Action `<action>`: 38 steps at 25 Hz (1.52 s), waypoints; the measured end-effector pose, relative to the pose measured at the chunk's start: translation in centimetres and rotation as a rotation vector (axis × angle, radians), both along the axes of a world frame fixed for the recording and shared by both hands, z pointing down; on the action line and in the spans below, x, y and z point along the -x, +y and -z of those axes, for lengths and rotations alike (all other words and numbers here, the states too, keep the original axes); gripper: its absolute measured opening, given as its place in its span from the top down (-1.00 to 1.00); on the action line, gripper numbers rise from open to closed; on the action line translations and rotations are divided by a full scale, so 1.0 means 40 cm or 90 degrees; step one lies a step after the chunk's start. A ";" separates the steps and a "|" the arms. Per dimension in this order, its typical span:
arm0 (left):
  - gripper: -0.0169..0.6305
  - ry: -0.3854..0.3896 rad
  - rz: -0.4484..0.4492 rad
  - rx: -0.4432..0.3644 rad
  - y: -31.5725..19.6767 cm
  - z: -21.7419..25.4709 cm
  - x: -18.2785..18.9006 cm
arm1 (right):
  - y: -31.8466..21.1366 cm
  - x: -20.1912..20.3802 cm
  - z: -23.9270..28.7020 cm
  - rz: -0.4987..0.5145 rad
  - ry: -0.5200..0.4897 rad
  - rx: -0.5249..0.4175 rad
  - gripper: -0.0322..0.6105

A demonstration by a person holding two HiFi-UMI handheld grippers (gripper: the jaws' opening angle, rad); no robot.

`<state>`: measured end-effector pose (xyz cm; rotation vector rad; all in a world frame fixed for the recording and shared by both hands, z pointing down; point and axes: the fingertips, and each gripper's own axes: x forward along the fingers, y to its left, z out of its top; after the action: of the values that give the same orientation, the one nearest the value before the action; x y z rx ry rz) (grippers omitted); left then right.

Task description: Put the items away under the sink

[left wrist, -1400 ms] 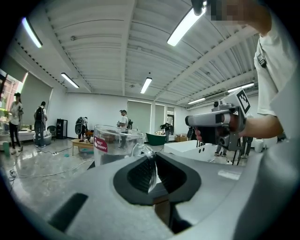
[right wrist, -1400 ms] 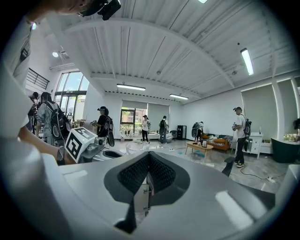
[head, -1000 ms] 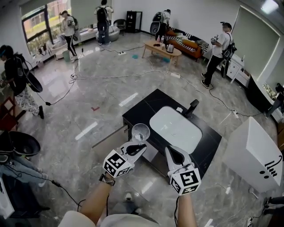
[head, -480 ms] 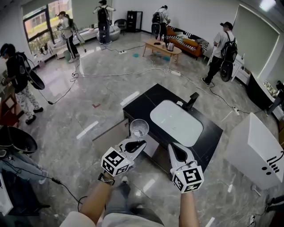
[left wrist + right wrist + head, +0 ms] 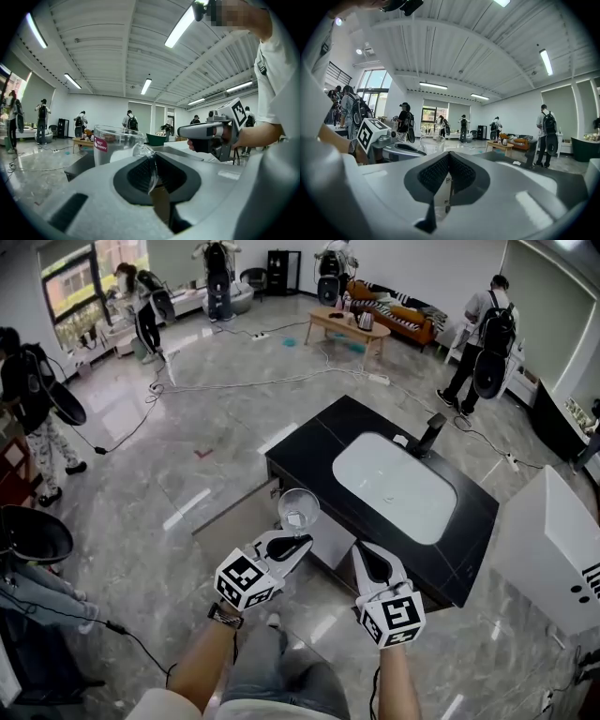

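At the left gripper (image 5: 152, 172), the 2 jaws are clamped on the handle of a clear glass cup (image 5: 114, 143) with a red label. The cup is held upright in the air at the near edge of the black vanity counter (image 5: 473, 521). The right gripper (image 5: 447, 177), just beside the left, has its jaws pressed together on nothing. Beyond lie the white basin (image 5: 394, 487) and the black faucet (image 5: 431, 434). Below the counter, a cabinet door (image 5: 230, 521) stands open.

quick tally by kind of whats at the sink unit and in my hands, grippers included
grippers: 2 (left gripper, jaws shut on the cup's handle; right gripper, jaws together, empty)
clear cup: 1
white basin: 1
black faucet: 1
black cabinet: 1
total: 6
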<state>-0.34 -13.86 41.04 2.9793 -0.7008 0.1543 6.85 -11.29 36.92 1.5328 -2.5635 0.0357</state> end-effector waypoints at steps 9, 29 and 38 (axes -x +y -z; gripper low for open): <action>0.89 -0.009 0.012 0.011 -0.129 -0.391 0.026 | -0.149 0.012 -0.396 -0.007 0.010 0.001 0.88; 0.89 -0.001 0.025 0.015 -0.410 -1.244 -0.030 | -0.340 -0.029 -1.206 -0.059 0.038 -0.022 0.88; 0.89 0.020 0.004 0.013 -0.536 -1.359 -0.095 | -0.411 -0.028 -1.253 -0.068 -0.004 -0.029 0.88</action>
<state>3.46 -35.30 95.42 2.9526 -0.6997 0.1126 7.97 -27.73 87.04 1.6883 -2.5007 -0.0057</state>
